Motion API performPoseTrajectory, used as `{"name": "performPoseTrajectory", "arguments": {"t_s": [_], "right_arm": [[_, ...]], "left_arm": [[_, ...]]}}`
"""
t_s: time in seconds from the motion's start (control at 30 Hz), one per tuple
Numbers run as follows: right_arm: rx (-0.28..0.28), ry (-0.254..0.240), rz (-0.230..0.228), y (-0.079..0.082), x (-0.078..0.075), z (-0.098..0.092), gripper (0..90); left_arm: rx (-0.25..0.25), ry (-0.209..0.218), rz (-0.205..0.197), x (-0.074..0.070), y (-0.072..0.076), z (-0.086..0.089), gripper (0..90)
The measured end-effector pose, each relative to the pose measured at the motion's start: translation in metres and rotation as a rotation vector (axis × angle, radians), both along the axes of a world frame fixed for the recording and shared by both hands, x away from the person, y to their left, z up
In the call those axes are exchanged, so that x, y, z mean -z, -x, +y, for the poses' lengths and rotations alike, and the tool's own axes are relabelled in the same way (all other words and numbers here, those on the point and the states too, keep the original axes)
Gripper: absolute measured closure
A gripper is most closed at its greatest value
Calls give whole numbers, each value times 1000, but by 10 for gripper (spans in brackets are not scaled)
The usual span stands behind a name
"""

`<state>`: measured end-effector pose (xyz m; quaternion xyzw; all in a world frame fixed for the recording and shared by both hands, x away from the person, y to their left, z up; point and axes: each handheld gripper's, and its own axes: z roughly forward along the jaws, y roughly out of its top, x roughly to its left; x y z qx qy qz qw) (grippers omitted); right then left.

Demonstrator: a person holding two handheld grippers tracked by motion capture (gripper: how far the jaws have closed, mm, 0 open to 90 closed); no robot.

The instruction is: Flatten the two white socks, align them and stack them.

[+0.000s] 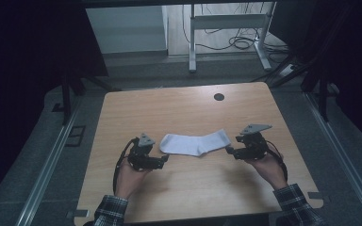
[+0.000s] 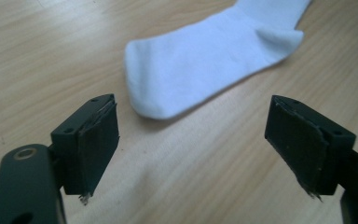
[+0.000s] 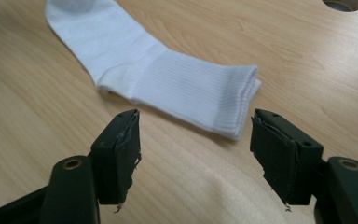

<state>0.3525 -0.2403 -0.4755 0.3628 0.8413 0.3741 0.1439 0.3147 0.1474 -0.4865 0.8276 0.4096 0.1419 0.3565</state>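
Cut off at its far end in each gripper view, the white sock (image 1: 196, 143) lies flat between the spread, empty left gripper (image 1: 165, 159) and right gripper (image 1: 229, 150).

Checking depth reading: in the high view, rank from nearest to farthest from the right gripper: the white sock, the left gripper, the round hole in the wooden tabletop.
1. White sock: its cuff lies just left of the right gripper.
2. Round hole in the wooden tabletop: beyond, toward the far edge.
3. Left gripper: across the sock, at its toe end.

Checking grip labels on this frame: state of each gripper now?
Left gripper: open, nothing between the fingers; sock toe lies just ahead.
Right gripper: open, holding nothing; sock cuff lies just ahead.
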Motion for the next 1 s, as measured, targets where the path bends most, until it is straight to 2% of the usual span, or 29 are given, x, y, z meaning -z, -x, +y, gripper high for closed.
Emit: {"name": "performPoseTrajectory", "arguments": {"t_s": [0.2, 0.27, 0.53, 0.73, 0.9, 1.0], "right_arm": [[-12, -19, 6, 11, 4, -7, 291], [-12, -10, 15, 14, 7, -9, 279], [-5, -8, 42, 23, 23, -19, 239], [-14, 20, 61, 27, 37, -20, 213], [-29, 72, 76, 29, 49, -17, 177], [-29, 106, 69, 30, 55, -15, 149]], "left_arm": [[4, -14, -8, 11, 18, 7, 149], [-1, -16, -10, 17, 22, 10, 141], [-13, -27, 13, 33, 38, 18, 134], [-20, -53, 13, 41, 48, 19, 126], [-15, -62, 32, 48, 53, 19, 124], [-13, -76, 42, 51, 54, 17, 119]]}}
